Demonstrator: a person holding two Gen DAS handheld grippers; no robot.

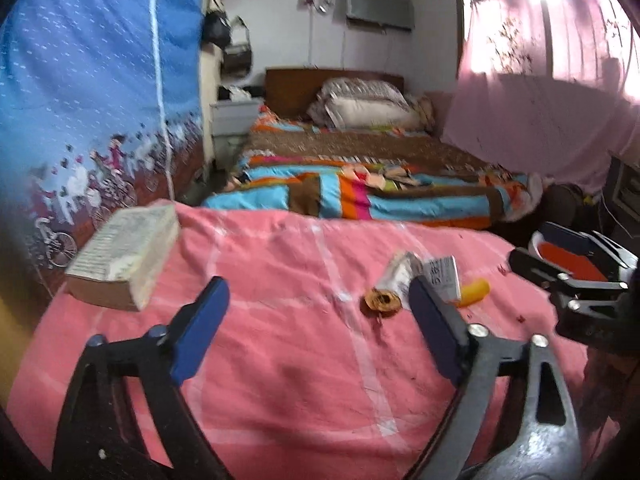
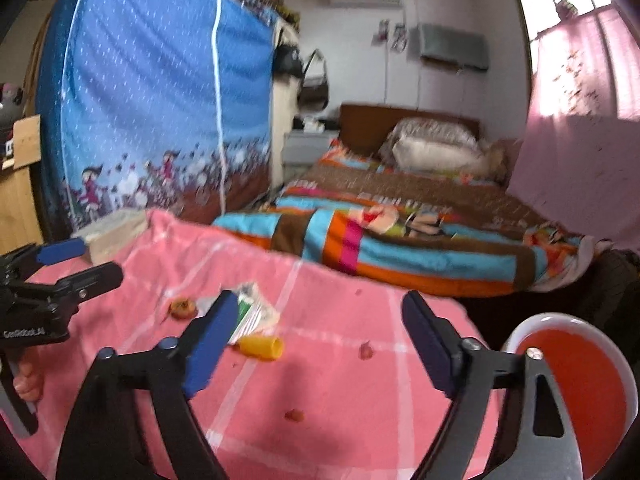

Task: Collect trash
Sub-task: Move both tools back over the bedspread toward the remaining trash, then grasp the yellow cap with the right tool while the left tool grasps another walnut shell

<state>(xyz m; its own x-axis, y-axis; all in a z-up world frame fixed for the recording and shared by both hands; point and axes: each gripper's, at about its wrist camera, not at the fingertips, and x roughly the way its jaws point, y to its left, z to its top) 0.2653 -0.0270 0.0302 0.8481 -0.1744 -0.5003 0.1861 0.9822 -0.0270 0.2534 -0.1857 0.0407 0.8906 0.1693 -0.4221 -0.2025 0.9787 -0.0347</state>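
Lying on the pink cloth (image 1: 280,360), the trash clusters together: a crumpled wrapper (image 1: 404,276), a yellow cap (image 2: 262,347) and a brown scrap (image 1: 381,301). A thick book (image 1: 124,256) sits at the cloth's far left corner, a red-lined bin (image 2: 576,392) off its right edge. Left gripper (image 1: 320,328) and right gripper (image 2: 316,340) both gape, holding nothing, over bare cloth.

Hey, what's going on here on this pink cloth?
A person holds two grippers over a pink checked cloth strewn with trash. The left gripper and right gripper are both open and empty. Ahead lie a yellow plastic cap, crumpled paper wrappers and a brown round scrap. A white bin with a red liner waits at the right. Nothing is picked up yet.
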